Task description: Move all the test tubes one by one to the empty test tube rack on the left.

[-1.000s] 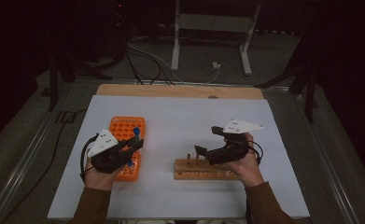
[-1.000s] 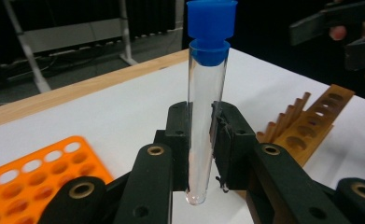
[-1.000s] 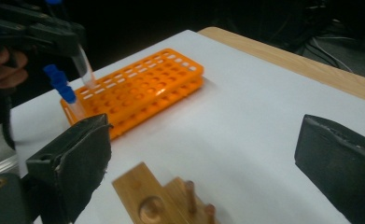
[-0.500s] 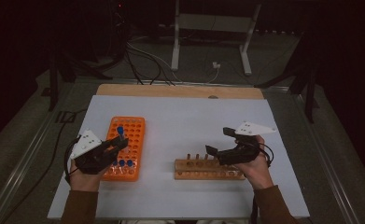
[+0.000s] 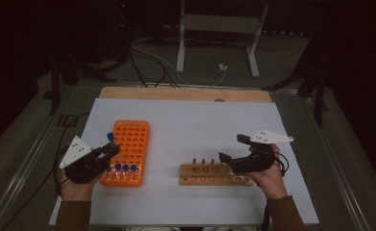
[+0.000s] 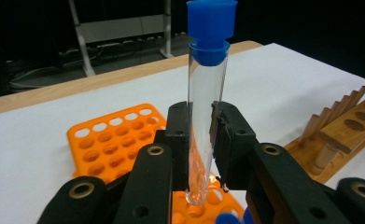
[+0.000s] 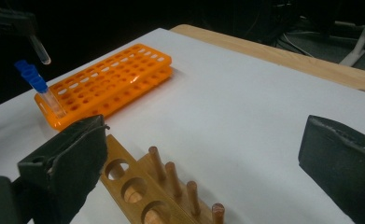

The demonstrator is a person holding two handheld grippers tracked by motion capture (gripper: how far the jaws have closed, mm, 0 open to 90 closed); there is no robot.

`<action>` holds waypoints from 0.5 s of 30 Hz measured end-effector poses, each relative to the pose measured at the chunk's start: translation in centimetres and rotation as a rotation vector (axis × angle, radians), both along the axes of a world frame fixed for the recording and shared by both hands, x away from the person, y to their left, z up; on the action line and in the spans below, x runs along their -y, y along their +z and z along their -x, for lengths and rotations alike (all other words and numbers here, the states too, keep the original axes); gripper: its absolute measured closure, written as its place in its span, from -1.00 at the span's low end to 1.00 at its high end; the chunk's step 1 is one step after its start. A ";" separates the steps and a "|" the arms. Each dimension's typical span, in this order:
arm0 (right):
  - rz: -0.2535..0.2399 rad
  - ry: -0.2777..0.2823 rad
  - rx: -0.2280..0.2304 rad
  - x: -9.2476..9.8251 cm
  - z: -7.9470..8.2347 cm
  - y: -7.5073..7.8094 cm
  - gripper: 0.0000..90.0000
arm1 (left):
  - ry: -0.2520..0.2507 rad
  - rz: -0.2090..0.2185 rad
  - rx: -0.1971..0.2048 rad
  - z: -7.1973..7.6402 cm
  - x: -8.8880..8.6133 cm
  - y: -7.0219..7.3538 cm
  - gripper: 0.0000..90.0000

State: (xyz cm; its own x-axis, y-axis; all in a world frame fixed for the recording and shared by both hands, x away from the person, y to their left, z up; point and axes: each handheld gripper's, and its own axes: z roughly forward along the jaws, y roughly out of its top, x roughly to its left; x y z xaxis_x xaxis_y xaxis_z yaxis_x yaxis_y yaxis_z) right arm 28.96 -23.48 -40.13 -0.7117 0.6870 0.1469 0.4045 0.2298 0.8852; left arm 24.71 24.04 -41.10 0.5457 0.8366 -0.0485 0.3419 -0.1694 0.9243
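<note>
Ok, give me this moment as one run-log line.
left gripper: shut on capped tube, lifted over orange rack | right gripper: open, nothing between jaws, over wooden rack | capped tubes in orange rack's near row

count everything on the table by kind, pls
Orange rack: 1
Wooden rack: 1
Blue-capped tubes: 5 (4 in the orange rack as far as the high view tells, plus 1 tube gripped in the left tool)
Total: 7
</note>
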 end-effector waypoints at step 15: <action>0.002 -0.007 0.010 0.8 0.5 0.1 -0.96 | 0.078 -0.005 -0.042 1.5 -3.2 -2.0 0.72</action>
State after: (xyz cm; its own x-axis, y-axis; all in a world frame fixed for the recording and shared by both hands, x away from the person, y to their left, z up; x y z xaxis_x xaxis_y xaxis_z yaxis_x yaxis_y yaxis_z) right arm 28.42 -24.26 -40.02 -0.7080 0.6924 0.1388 0.3975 0.2283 0.8888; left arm 23.24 27.20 -43.11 0.4768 0.8766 -0.0654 0.3926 -0.1458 0.9081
